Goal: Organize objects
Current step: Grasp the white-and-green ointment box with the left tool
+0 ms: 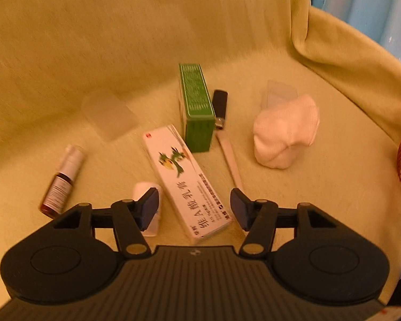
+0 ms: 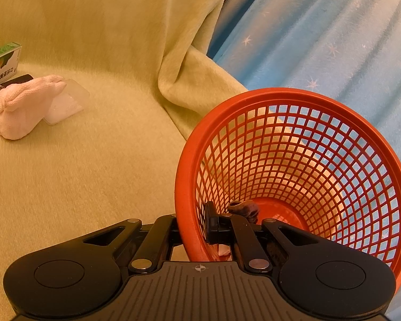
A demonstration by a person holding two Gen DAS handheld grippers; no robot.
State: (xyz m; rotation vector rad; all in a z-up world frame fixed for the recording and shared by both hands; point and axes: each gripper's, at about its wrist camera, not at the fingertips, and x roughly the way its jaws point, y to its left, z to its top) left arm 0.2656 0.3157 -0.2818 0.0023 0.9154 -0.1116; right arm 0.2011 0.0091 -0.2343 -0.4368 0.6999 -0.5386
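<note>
the right gripper (image 2: 200, 230) is clamped shut on the rim of the orange mesh basket (image 2: 294, 101), one pad inside the wall and one outside, probably to hold it tilted and steady as the place to drop things. the basket is a rigid plastic lattice with a solid floor; a small dark crumpled item (image 2: 244, 208) lies at the bottom.

the left gripper (image 1: 194, 208) hangs half open and holds nothing, its jaws straddling the near end of the white ointment carton (image 1: 185, 179), which looks like the next pick. the flat-sided cardboard should grip well across its narrow width.

around it on the soft, napped yellow-green blanket (image 1: 294, 214): a stiff green box (image 1: 196, 107), a small brown glass bottle (image 1: 62, 179), a black lighter (image 1: 219, 107), and a soft, knitted balled white sock (image 1: 286, 133).
</note>
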